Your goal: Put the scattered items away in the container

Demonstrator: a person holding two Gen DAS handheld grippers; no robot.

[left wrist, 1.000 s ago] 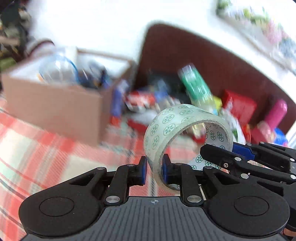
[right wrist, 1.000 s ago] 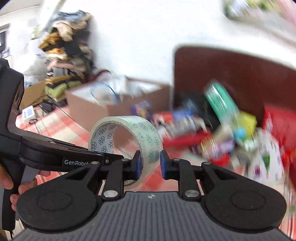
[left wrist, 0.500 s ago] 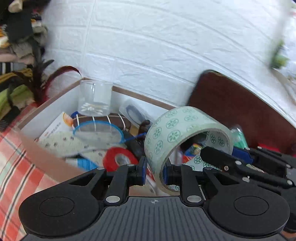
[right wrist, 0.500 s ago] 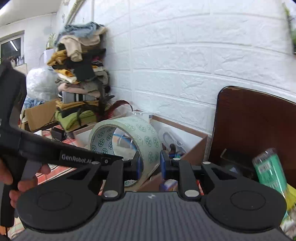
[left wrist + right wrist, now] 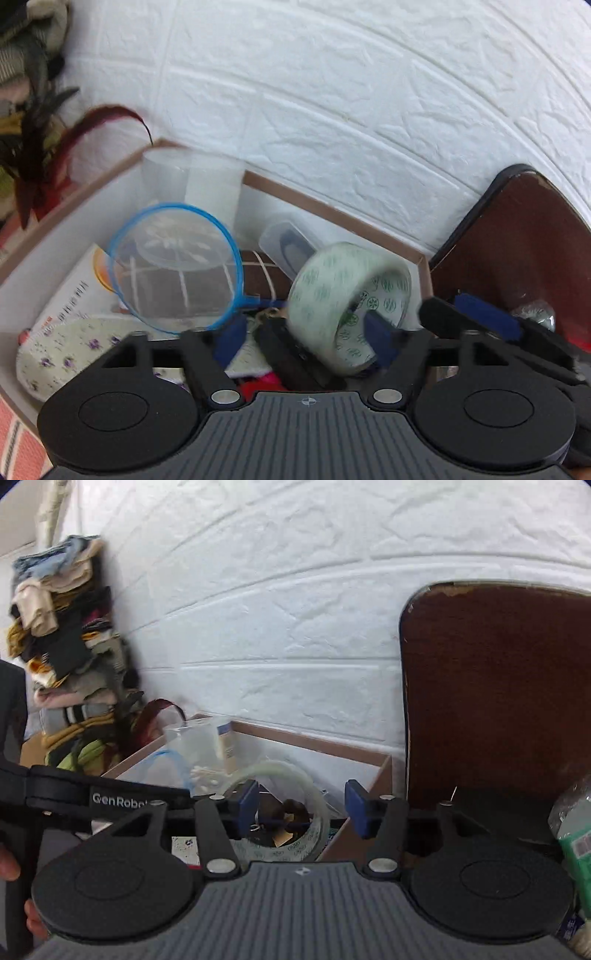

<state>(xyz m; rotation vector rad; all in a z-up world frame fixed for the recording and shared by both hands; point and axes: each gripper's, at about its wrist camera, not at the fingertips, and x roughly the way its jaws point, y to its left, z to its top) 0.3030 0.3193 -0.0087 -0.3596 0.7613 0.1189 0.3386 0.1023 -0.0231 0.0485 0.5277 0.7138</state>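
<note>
Both of your grippers have let go since half a second ago: the jaws that pinched the tape roll [image 5: 343, 295] now stand wide, and the roll sits blurred between them, over the cardboard box [image 5: 332, 212].

Your left gripper [image 5: 301, 341] has its blue pads apart, one on each side of the roll; whether they touch it, you cannot tell. Your right gripper [image 5: 301, 808] is spread wide too, with the tape roll [image 5: 284, 812] seen through the gap, over the near right corner of the cardboard box [image 5: 365, 830].

Inside the box, left of the roll, a blue-rimmed clear lid [image 5: 177, 266] leans over a brown striped item. A clear cup [image 5: 210, 188] stands at the box's back wall, a floral cloth piece [image 5: 70, 354] lies at its near left side, and a small clear case [image 5: 286, 243] lies just behind the roll.

Right of the box a dark brown board [image 5: 498, 694] leans against the white brick wall [image 5: 295, 609]. Left of the box, folded clothes [image 5: 62, 635] are stacked high.
</note>
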